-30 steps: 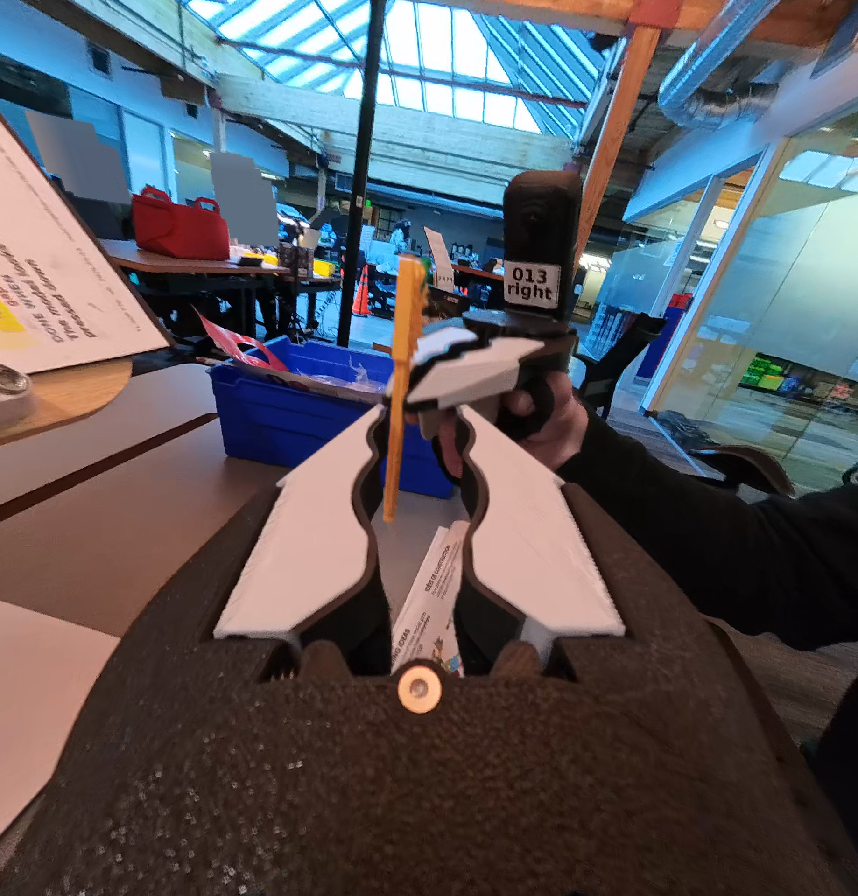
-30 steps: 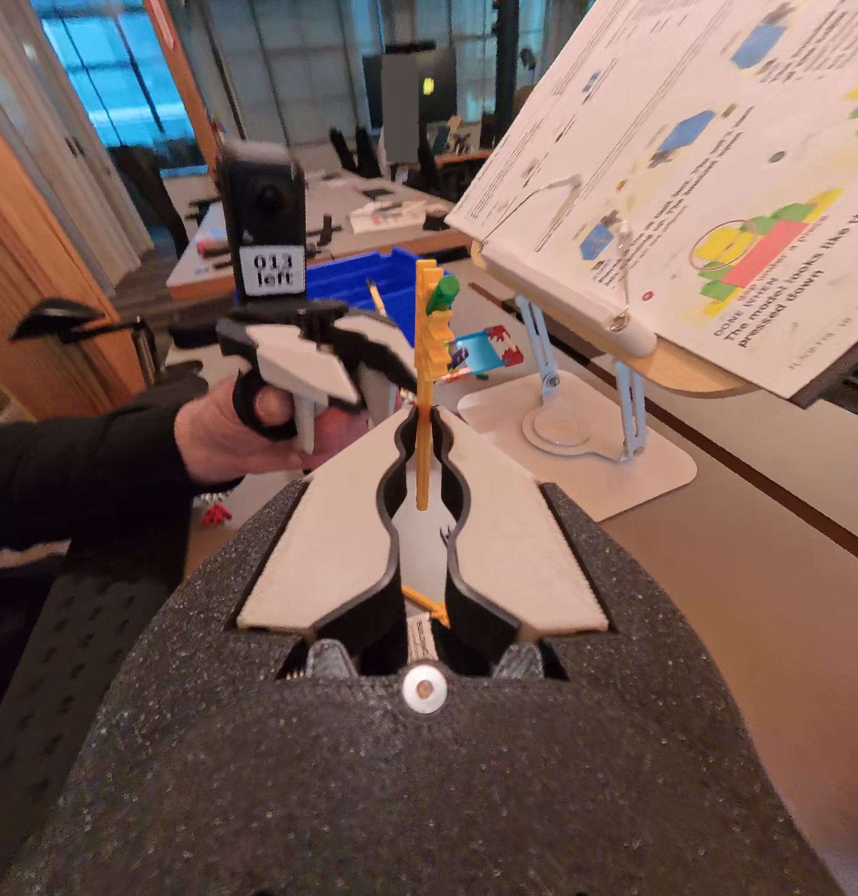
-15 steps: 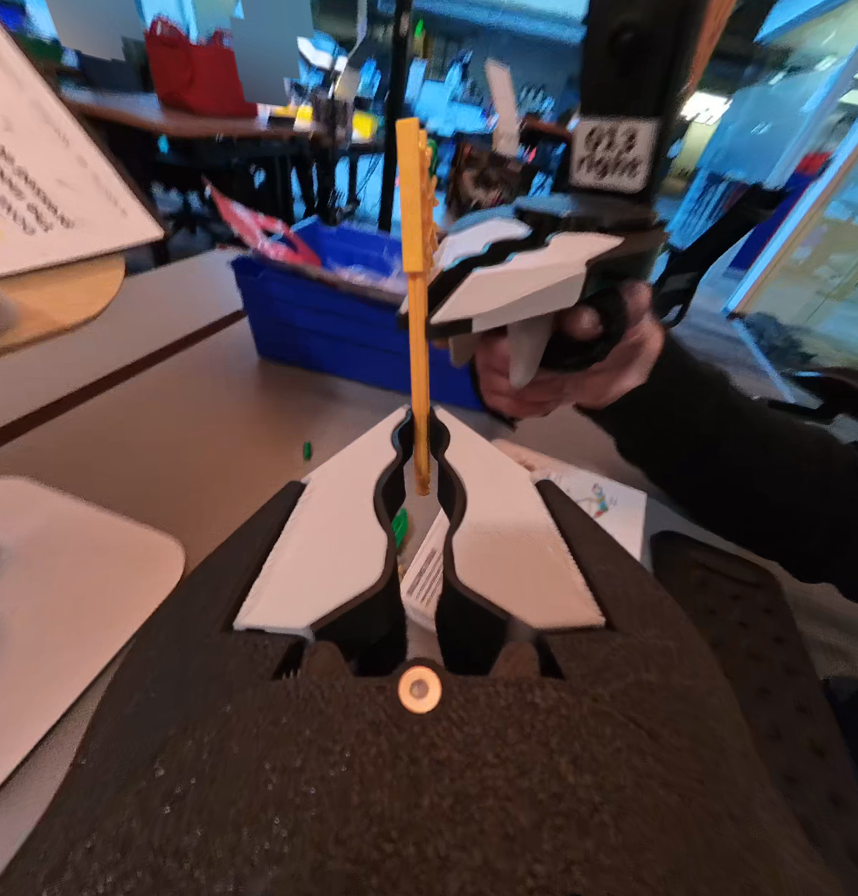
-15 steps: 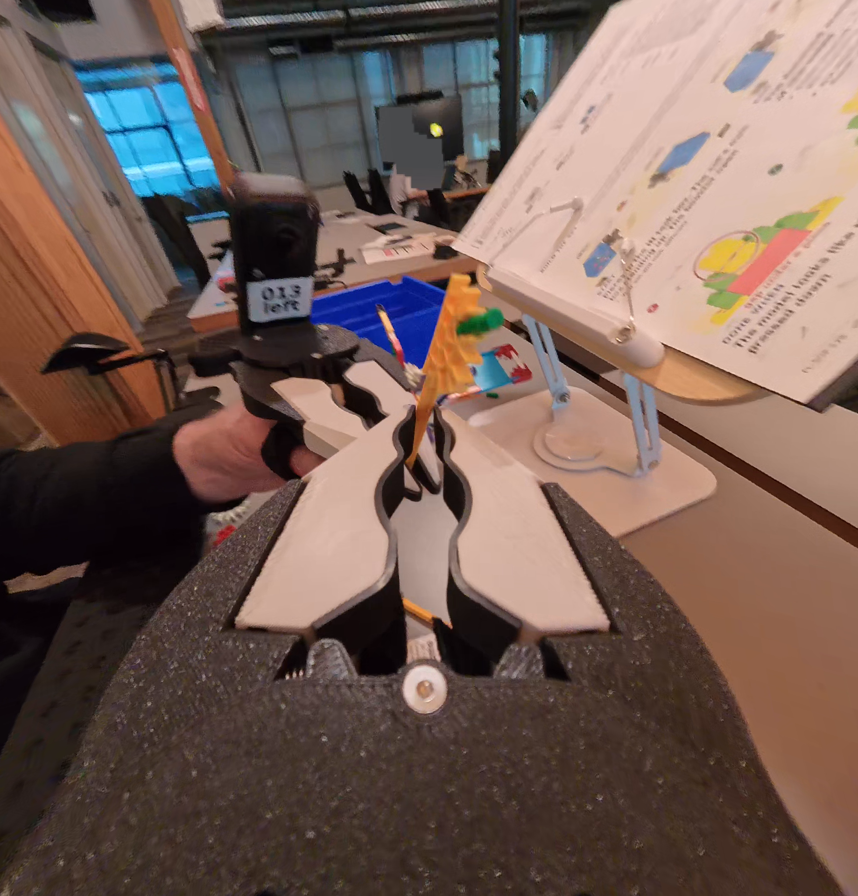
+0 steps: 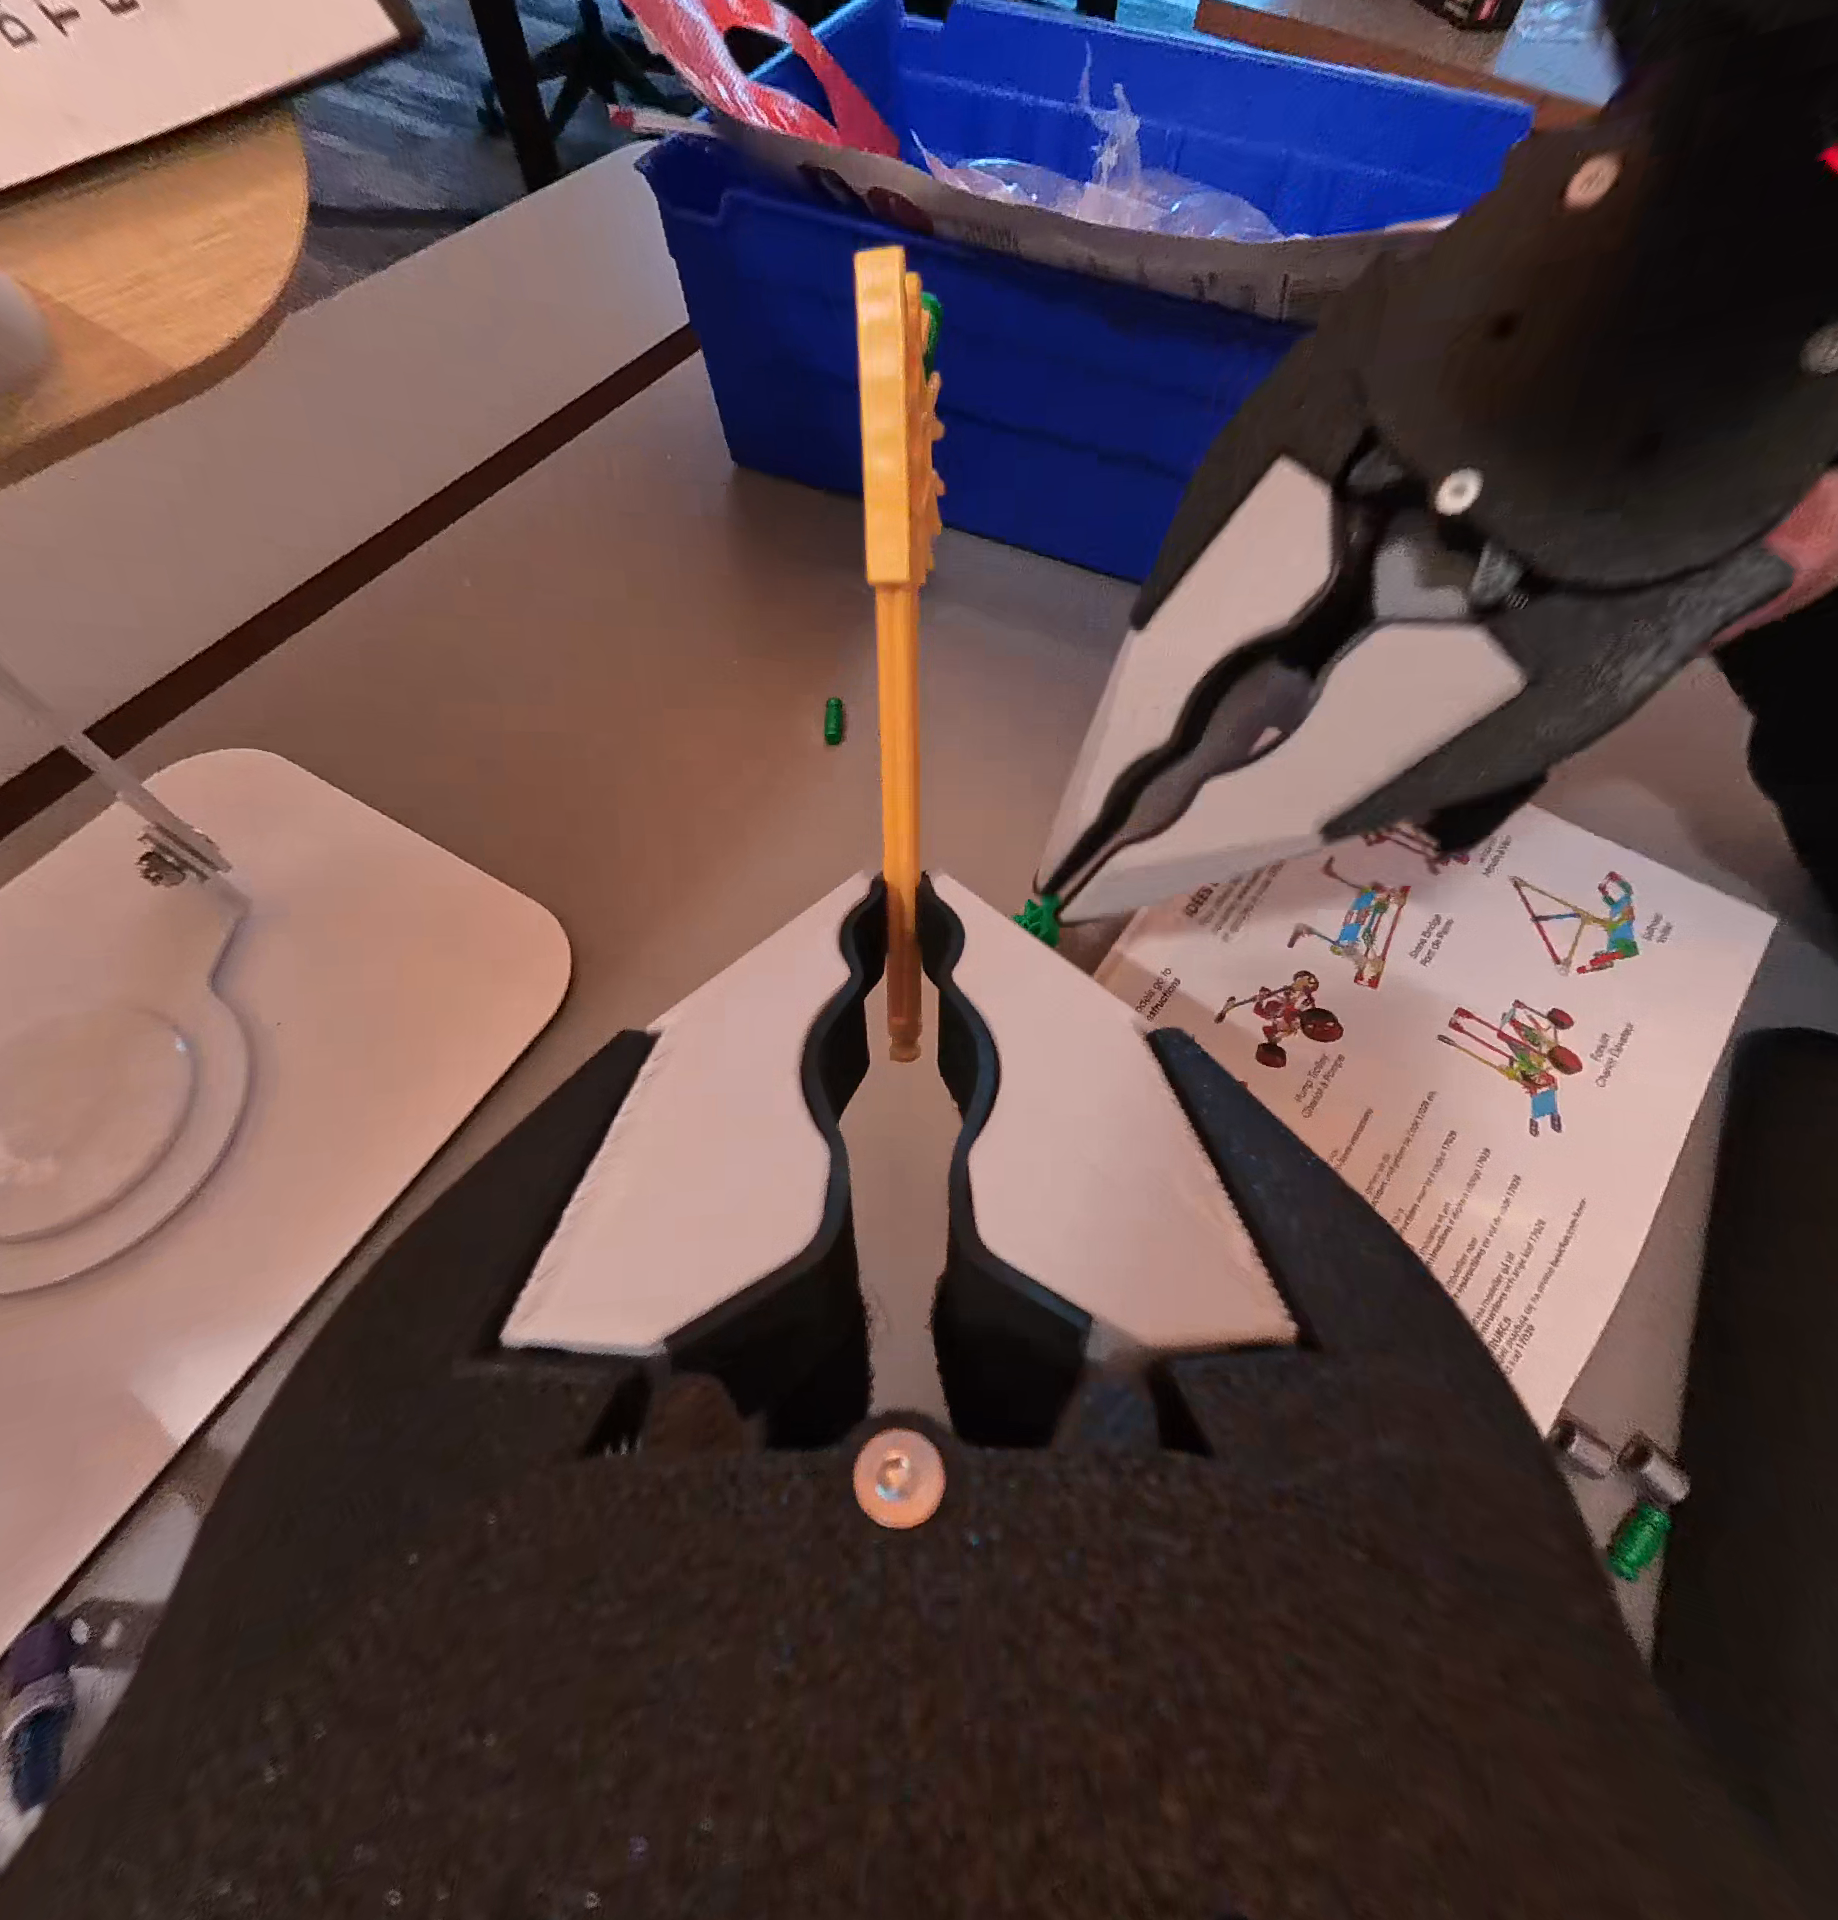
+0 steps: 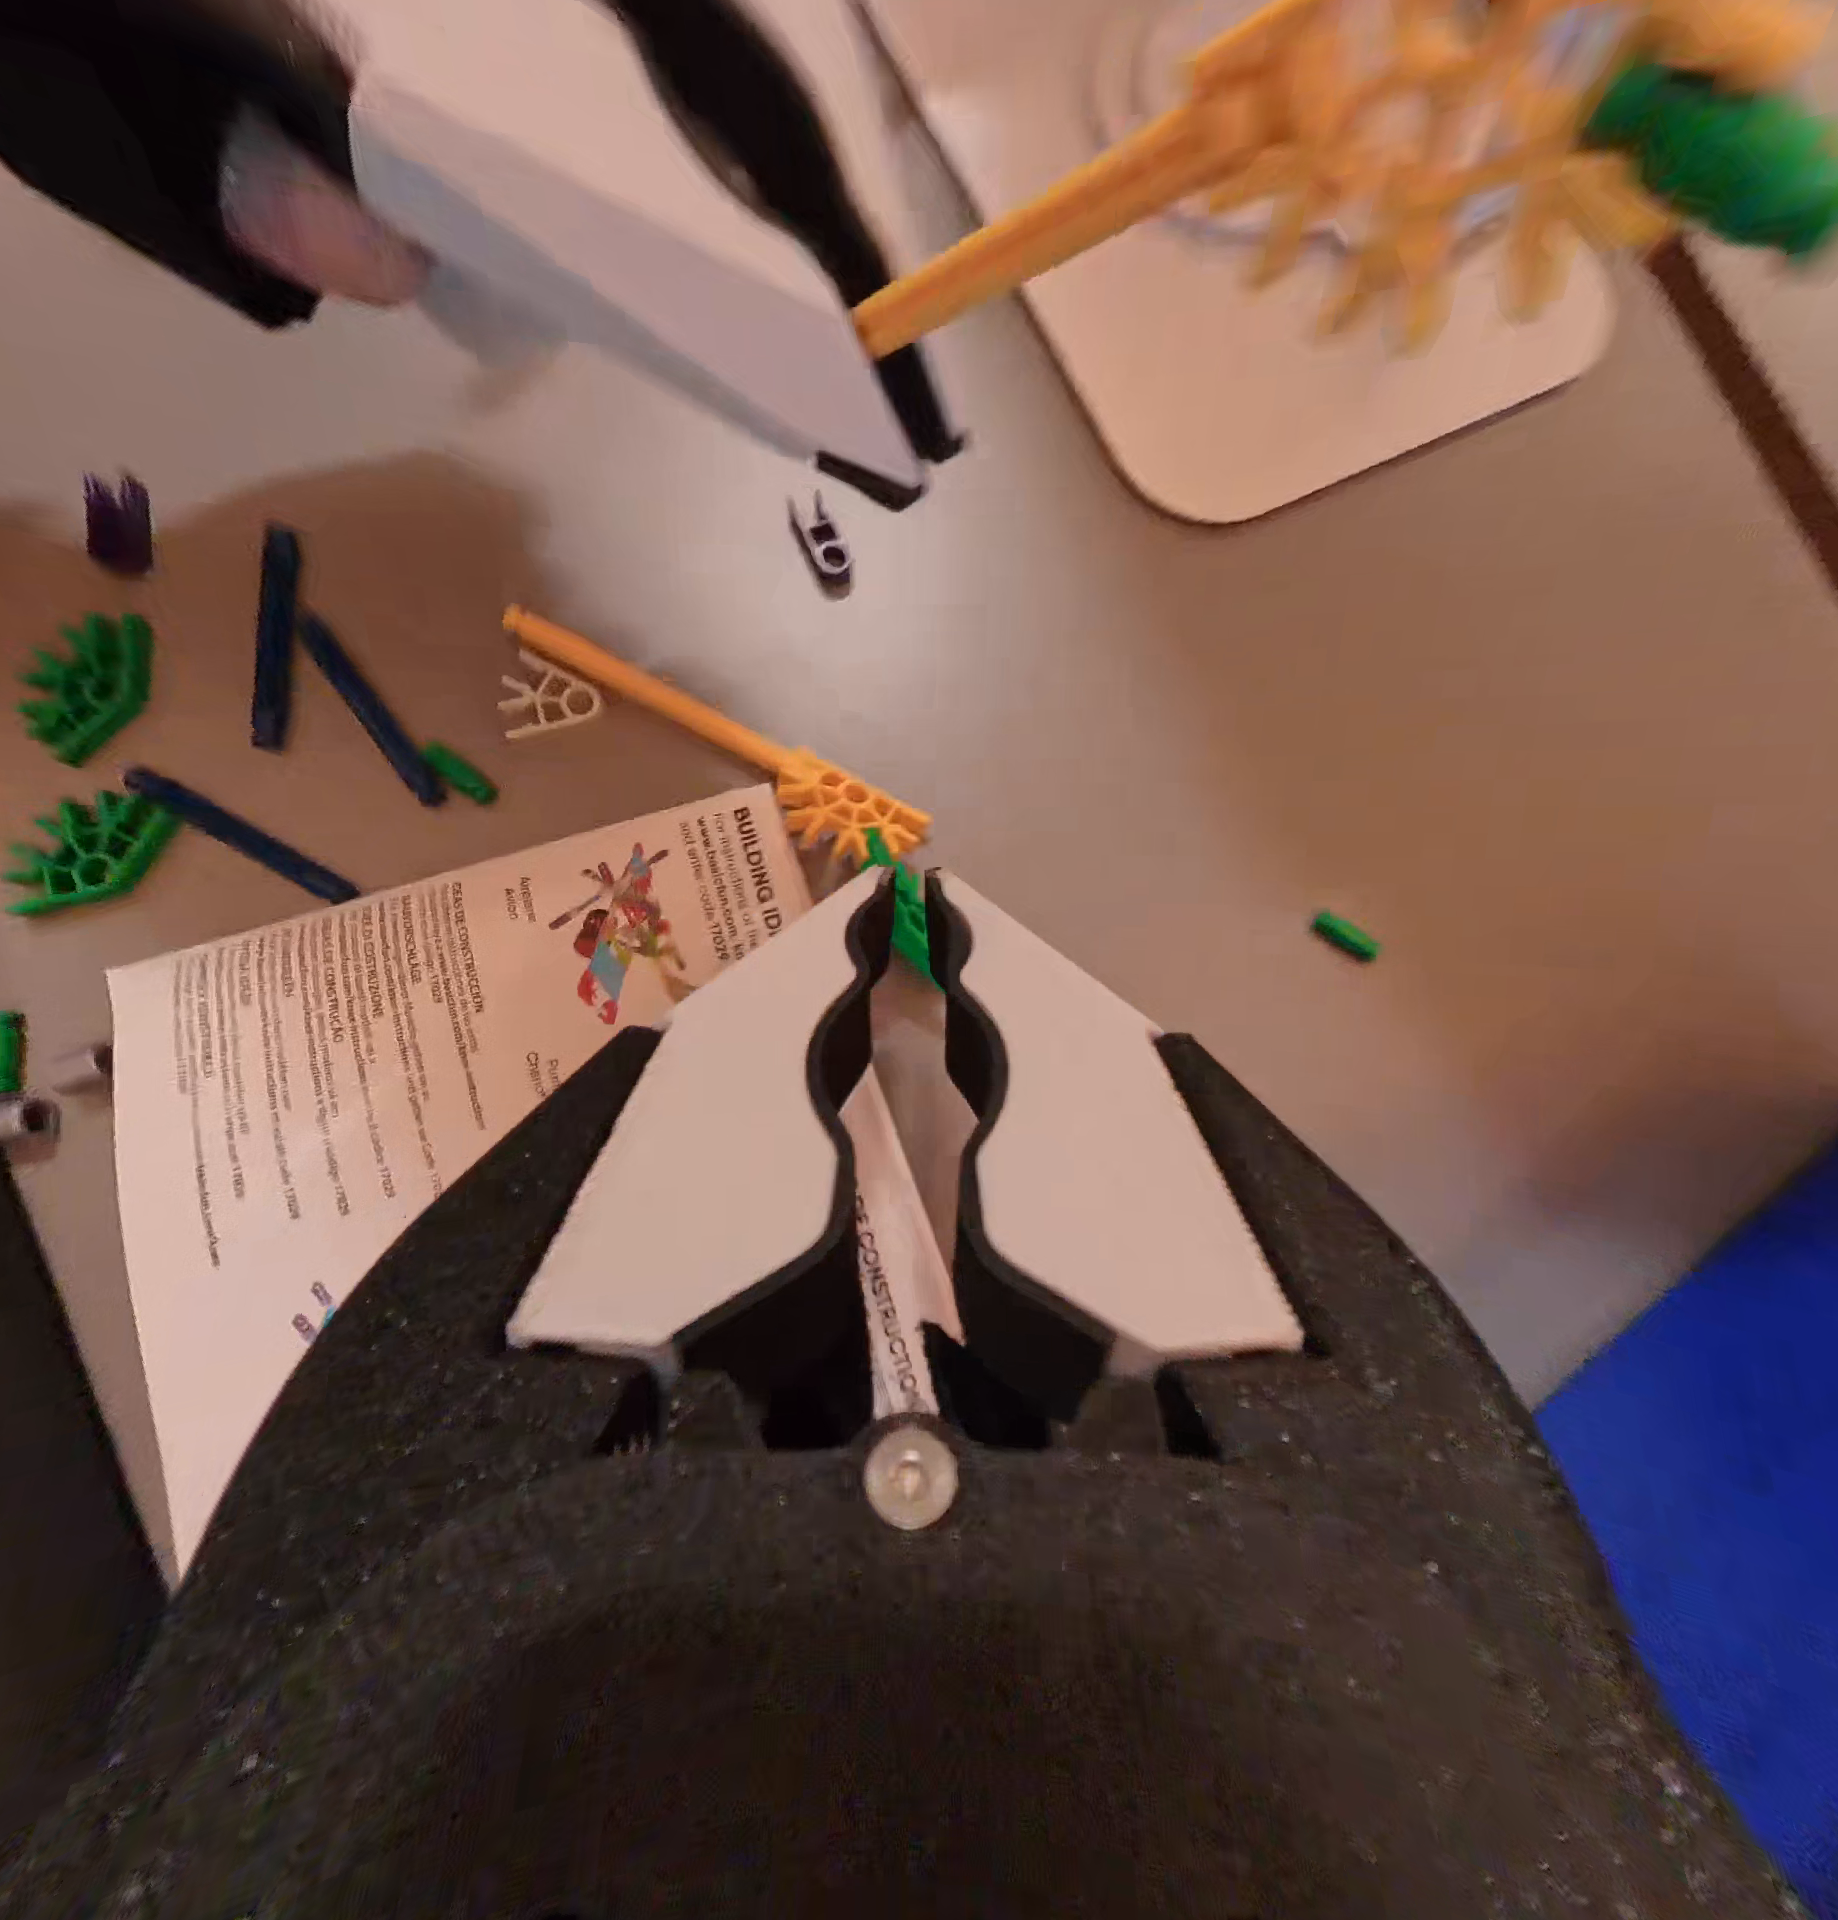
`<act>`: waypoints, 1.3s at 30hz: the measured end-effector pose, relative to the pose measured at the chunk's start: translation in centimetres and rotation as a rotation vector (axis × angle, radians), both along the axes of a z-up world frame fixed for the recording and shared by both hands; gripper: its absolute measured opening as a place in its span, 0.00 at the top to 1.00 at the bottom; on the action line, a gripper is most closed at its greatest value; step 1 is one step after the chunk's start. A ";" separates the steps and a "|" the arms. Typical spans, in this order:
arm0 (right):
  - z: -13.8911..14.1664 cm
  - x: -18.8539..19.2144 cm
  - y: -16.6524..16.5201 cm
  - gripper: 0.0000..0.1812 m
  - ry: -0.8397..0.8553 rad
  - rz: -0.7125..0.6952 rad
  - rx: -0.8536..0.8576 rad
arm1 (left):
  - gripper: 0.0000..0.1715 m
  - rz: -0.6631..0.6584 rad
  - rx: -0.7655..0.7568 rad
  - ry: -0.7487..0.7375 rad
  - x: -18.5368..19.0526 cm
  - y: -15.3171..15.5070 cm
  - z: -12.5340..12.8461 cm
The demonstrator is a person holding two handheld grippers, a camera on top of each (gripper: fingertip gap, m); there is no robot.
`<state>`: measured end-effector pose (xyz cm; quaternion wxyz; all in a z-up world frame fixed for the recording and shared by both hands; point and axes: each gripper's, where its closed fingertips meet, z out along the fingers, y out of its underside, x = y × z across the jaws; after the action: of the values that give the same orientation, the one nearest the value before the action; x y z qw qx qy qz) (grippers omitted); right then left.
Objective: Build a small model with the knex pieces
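My left gripper (image 5: 902, 883) is shut on an upright yellow rod (image 5: 899, 727) topped by a yellow connector (image 5: 894, 416) with a green piece (image 5: 930, 322) behind it. It also shows blurred in the right wrist view (image 6: 894, 447), holding the rod (image 6: 1029, 239). My right gripper (image 6: 904, 883) points down at the table with its tips closed on a green connector (image 6: 910, 930). That connector joins a yellow connector (image 6: 853, 805) and a second yellow rod (image 6: 666, 707) lying flat. The left wrist view shows the right gripper (image 5: 1055, 909) on the green connector (image 5: 1037, 920).
A printed leaflet (image 6: 375, 1091) lies under my right gripper. Blue rods (image 6: 364, 717), green connectors (image 6: 89, 686), a purple piece (image 6: 117, 520) and a white connector (image 6: 546, 701) lie scattered beyond it. A blue bin (image 5: 998, 395) stands behind. A white stand base (image 5: 219, 987) sits at the left. Across from one pair of fingers to the other is roughly 7 cm.
My right gripper let go of the upright yellow rod, swung down to the table and closed on the green connector. My left gripper kept the rod and tilted downward.
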<state>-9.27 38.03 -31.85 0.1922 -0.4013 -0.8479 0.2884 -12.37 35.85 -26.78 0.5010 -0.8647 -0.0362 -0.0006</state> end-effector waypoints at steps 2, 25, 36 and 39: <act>-1.6 -0.2 -0.5 0.99 -0.045 0.009 0.026 | 0.98 -0.004 -0.012 0.002 0.0 0.0 -0.4; -3.6 -6.4 -2.5 1.00 0.146 -0.004 0.079 | 0.98 0.087 -0.006 -0.056 -2.5 -0.7 -1.3; -1.9 -3.4 1.2 0.99 -0.003 -0.116 0.015 | 0.98 0.036 -0.108 -0.104 -1.6 -0.8 -3.5; 0.0 -4.6 0.6 1.00 0.124 -0.089 -0.062 | 0.98 0.019 -0.110 -0.122 -1.1 -0.9 -3.4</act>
<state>-13.92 38.68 -31.80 0.2445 -0.4255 -0.8064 0.3299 -13.46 34.98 -30.23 0.4494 -0.8889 -0.0750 -0.0467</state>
